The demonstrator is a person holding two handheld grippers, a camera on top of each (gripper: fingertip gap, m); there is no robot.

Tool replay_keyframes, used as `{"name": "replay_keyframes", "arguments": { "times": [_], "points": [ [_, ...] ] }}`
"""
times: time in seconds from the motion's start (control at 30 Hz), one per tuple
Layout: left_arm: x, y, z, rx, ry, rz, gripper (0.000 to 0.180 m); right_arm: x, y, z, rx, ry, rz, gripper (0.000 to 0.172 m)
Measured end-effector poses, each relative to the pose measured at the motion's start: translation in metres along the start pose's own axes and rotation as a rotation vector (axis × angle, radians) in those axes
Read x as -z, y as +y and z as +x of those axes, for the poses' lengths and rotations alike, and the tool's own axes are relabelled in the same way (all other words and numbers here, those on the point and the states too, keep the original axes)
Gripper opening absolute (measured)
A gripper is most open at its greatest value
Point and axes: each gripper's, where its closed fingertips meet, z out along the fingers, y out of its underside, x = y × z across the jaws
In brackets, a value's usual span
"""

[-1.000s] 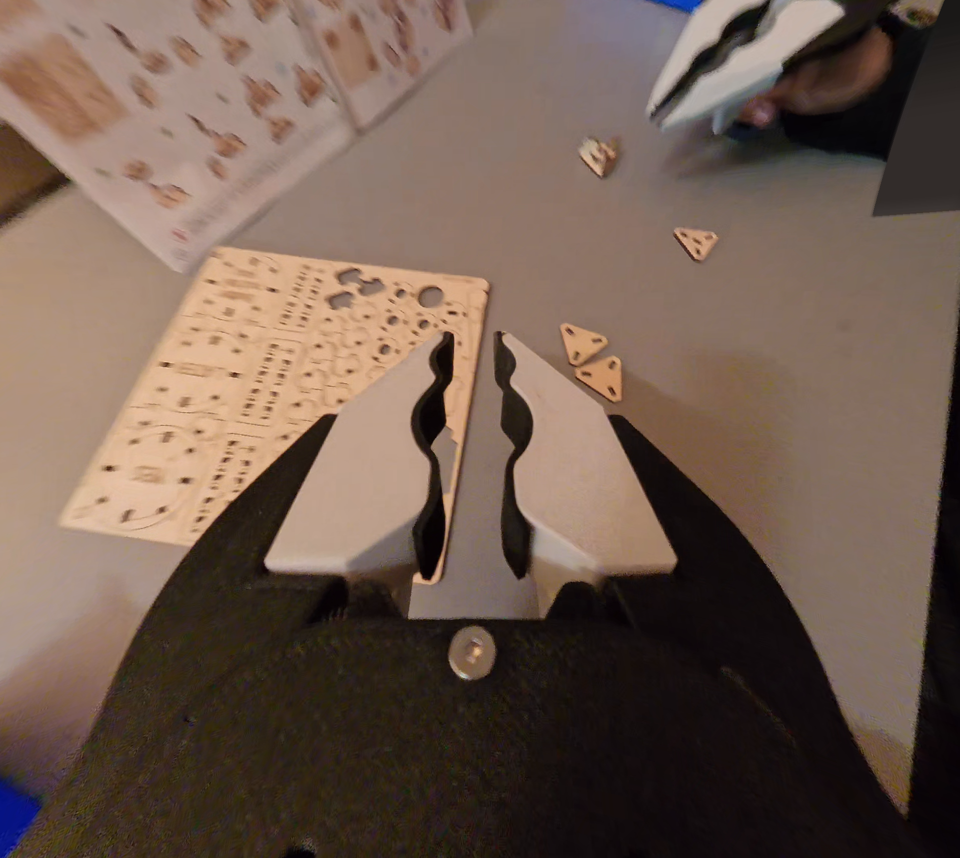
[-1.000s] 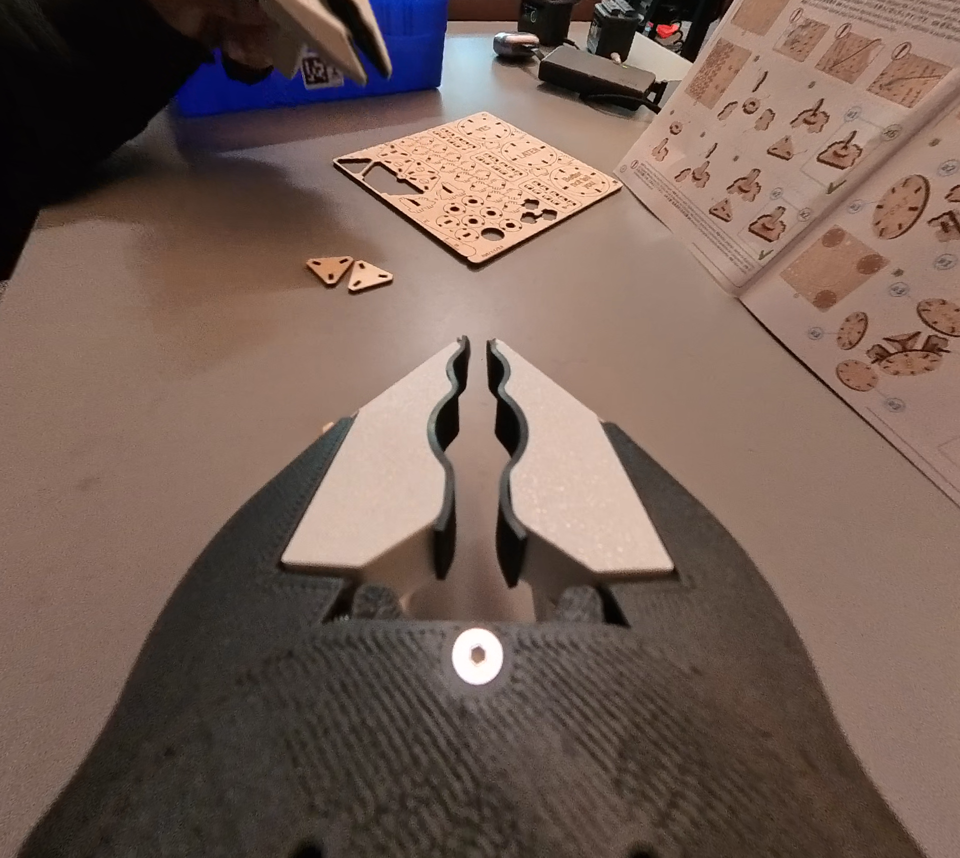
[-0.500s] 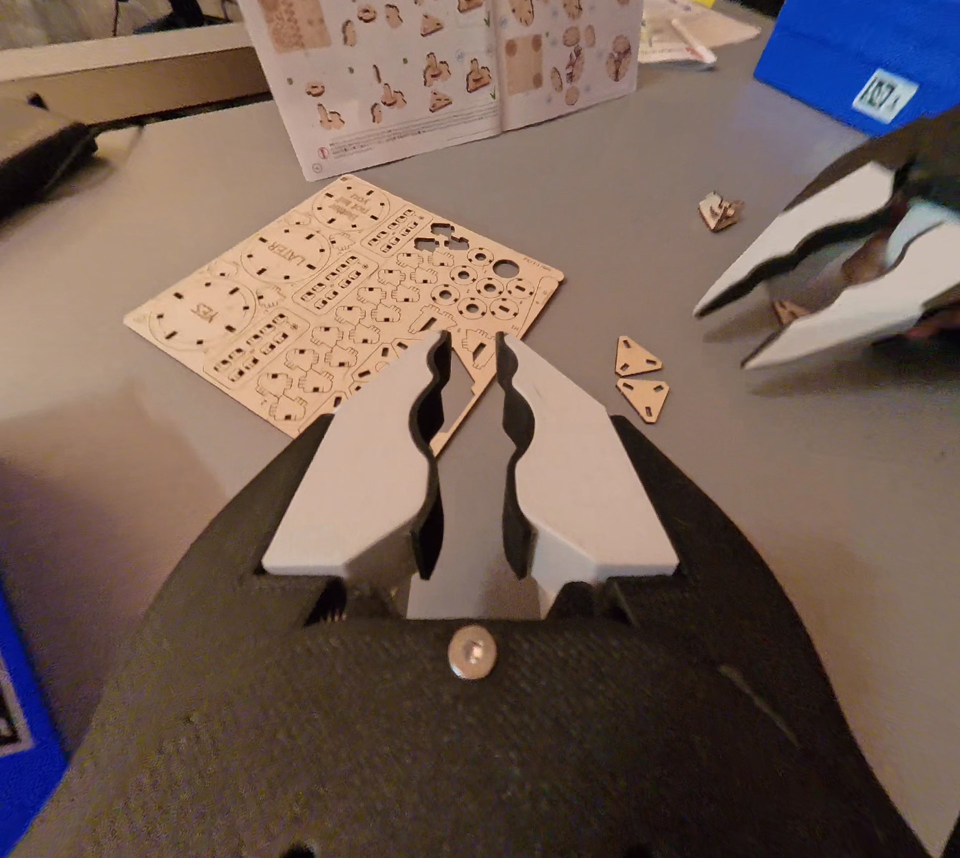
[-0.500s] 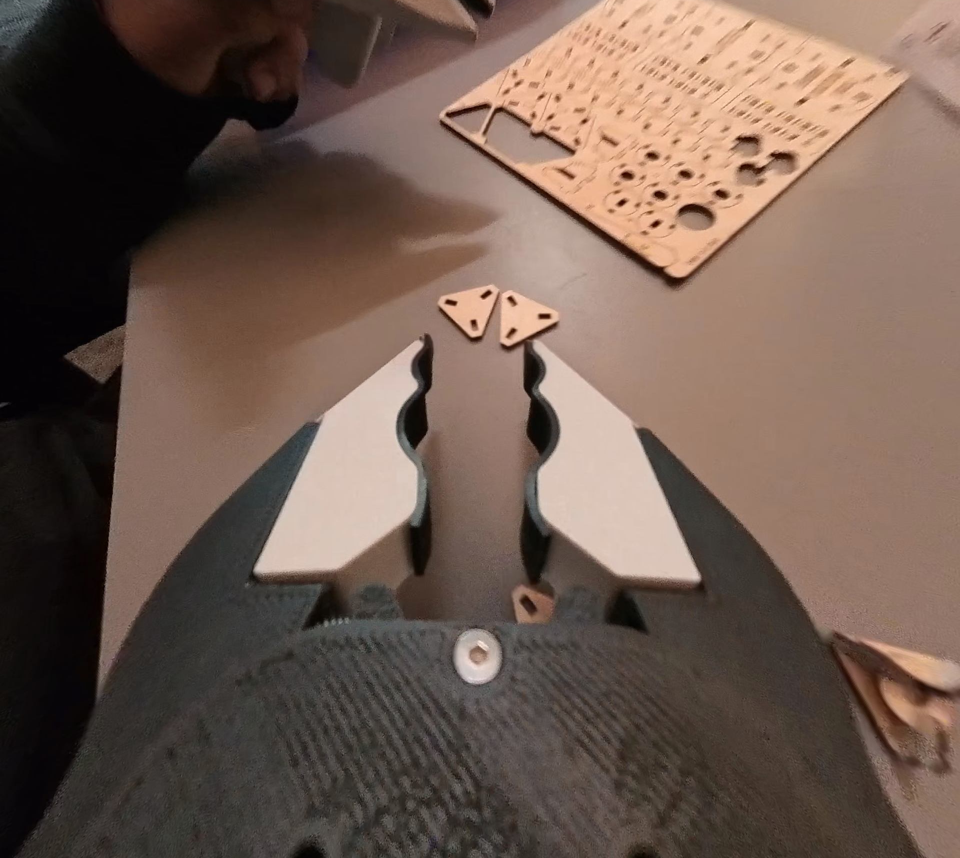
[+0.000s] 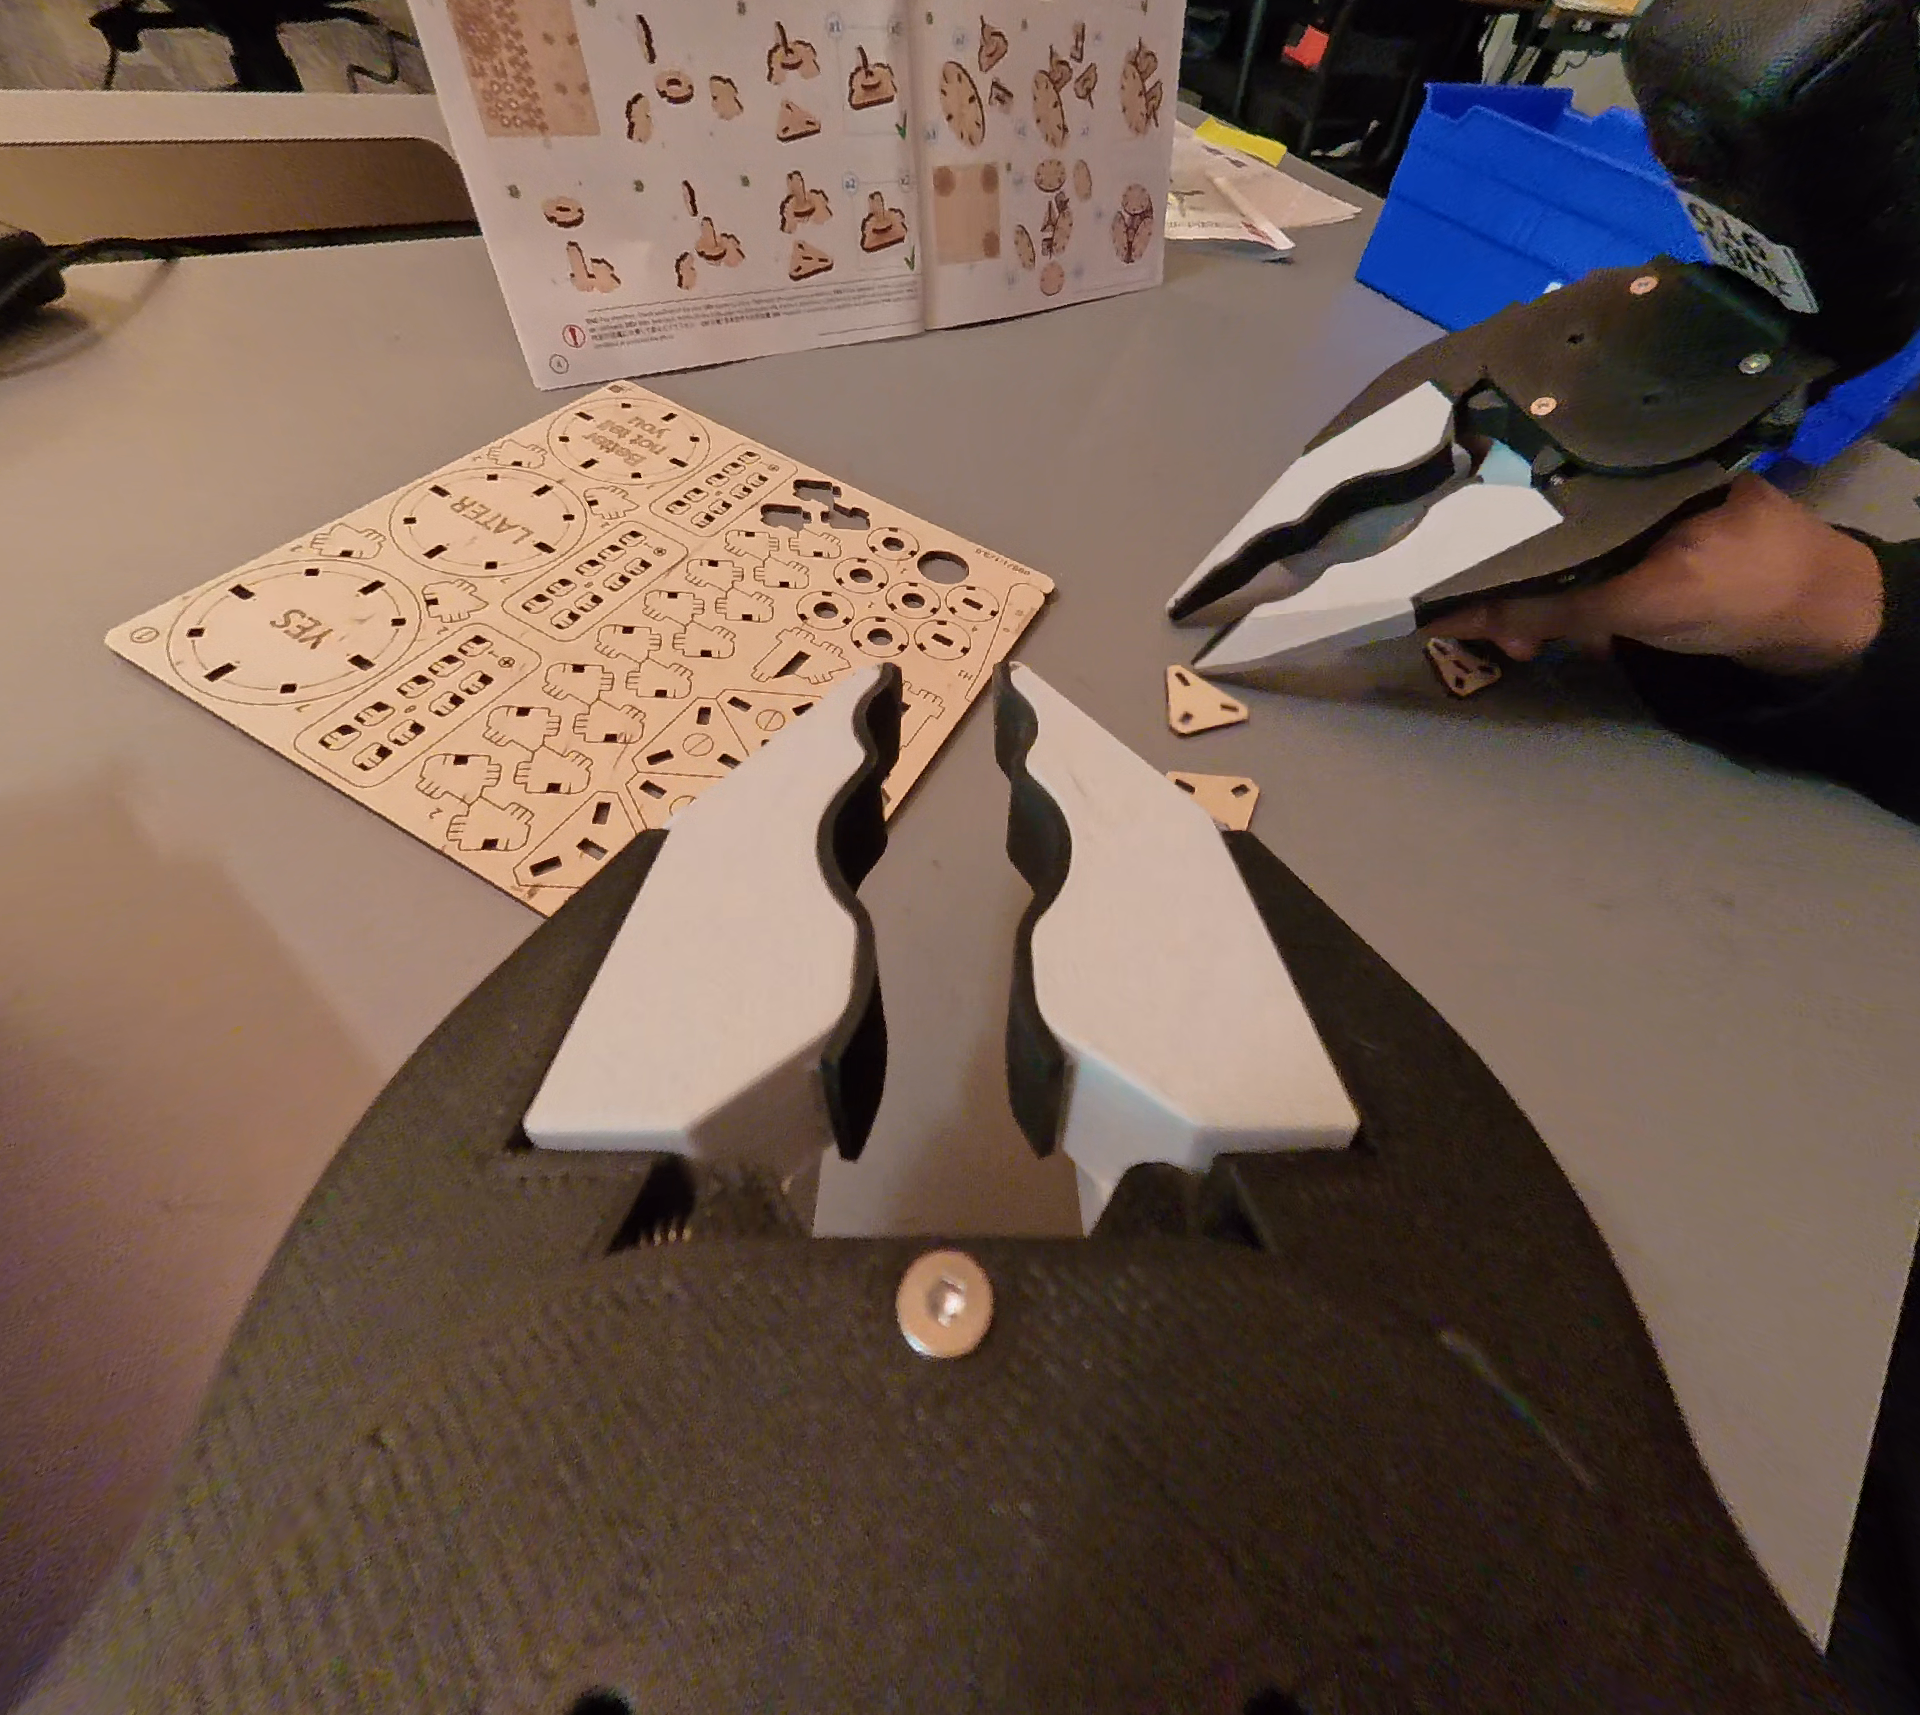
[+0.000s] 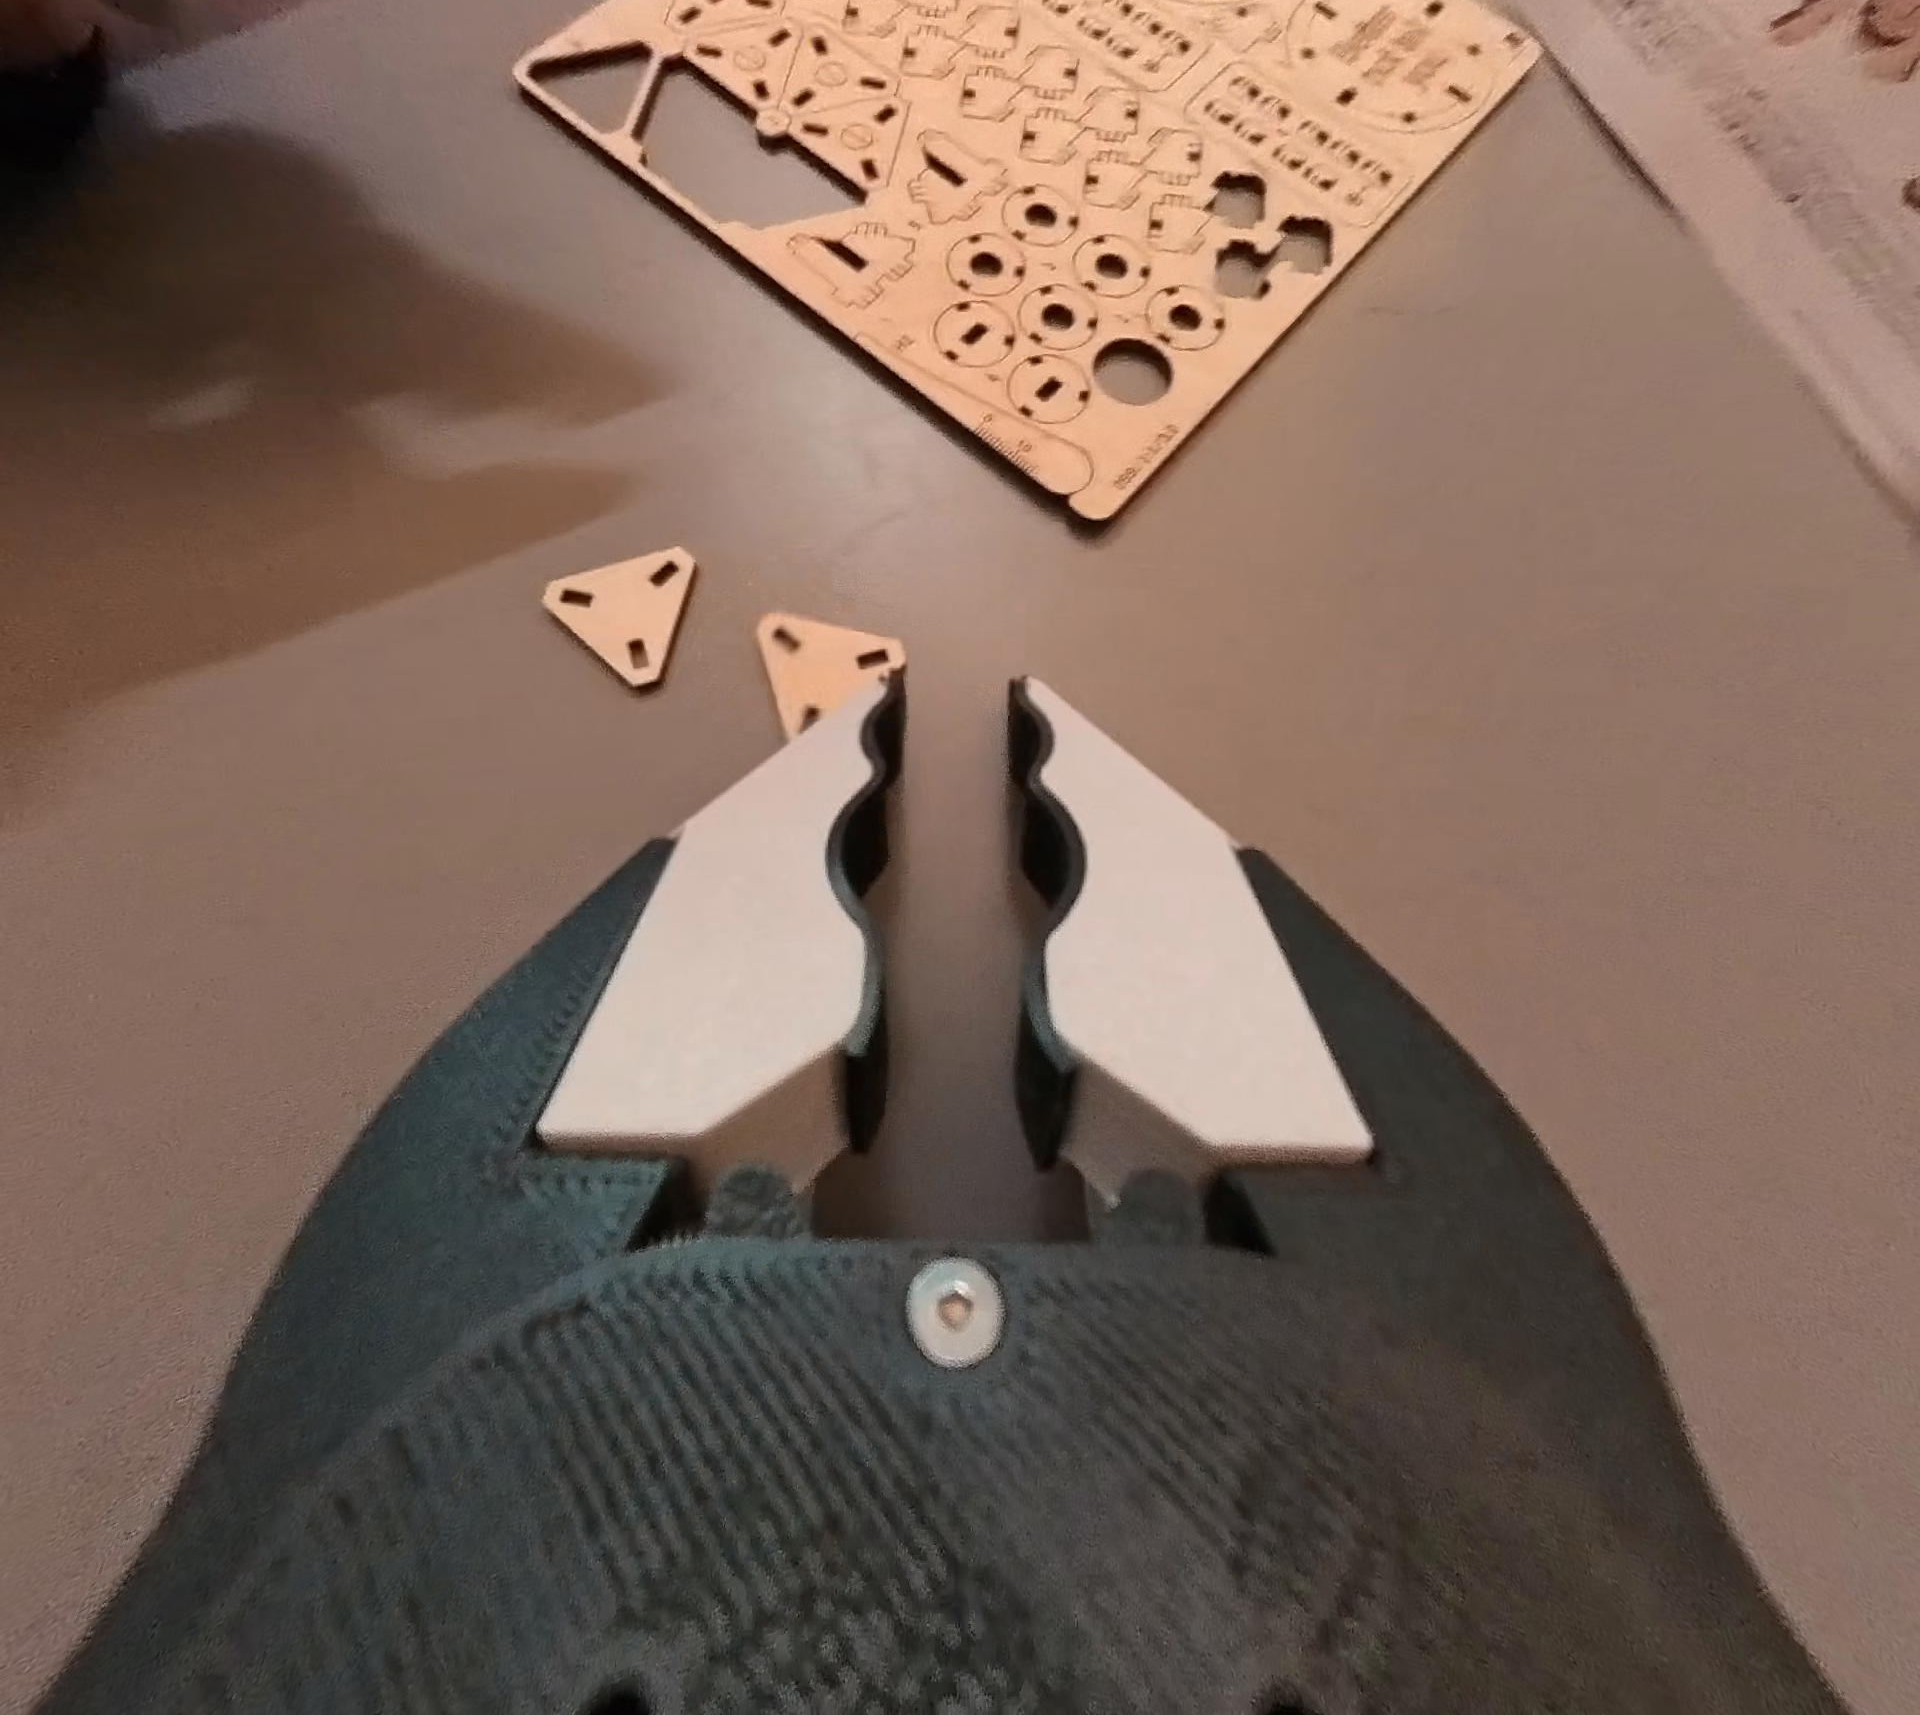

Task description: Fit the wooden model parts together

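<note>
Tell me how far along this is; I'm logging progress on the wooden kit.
Done: three triangles are out of the sheet and lie on the table; the sheet shows gaps. In hand: nothing; the left gripper is open over the sheet's edge, the right gripper open beside a triangle. Left: most parts remain in the sheet.

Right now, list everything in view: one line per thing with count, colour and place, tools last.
Table: one, grey, under everything.
Wooden part sheet: one, pale tan, flat at centre, some shapes punched out.
Triangular wooden pieces: three seen, tan, loose on the table right of the sheet; one lies under the right tool.
Instruction booklet: one, white, propped open behind the sheet.
Blue bin: one, far right.
Papers: white, beside the bin.
Left tool: grey fingers apart, empty, over the sheet's near corner.
Right tool: fingers apart, empty, tip beside a triangle.
</note>
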Motion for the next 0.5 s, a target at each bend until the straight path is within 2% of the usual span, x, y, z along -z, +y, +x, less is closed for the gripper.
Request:
{"name": "replay_keyframes", "arguments": {
  "times": [0.13, 0.3, 0.47, 0.5],
  "points": [
    [0.002, -0.003, -0.002, 0.027, 0.007, 0.022, 0.015, 0.004, -0.013, -0.021, -0.013, -0.131, 0.071, 0.029],
    [0.003, -0.003, -0.002, 0.032, 0.013, 0.029, 0.015, 0.000, -0.005, -0.027, 0.065, -0.162, 0.007, 0.040],
    [0.003, -0.003, -0.001, 0.032, 0.021, 0.027, 0.015, 0.001, 0.001, -0.025, 0.035, -0.185, -0.005, 0.034],
    [0.003, -0.003, -0.001, 0.035, 0.022, 0.029, 0.015, 0.001, 0.002, -0.024, 0.026, -0.179, -0.009, 0.025]
  ]
}}
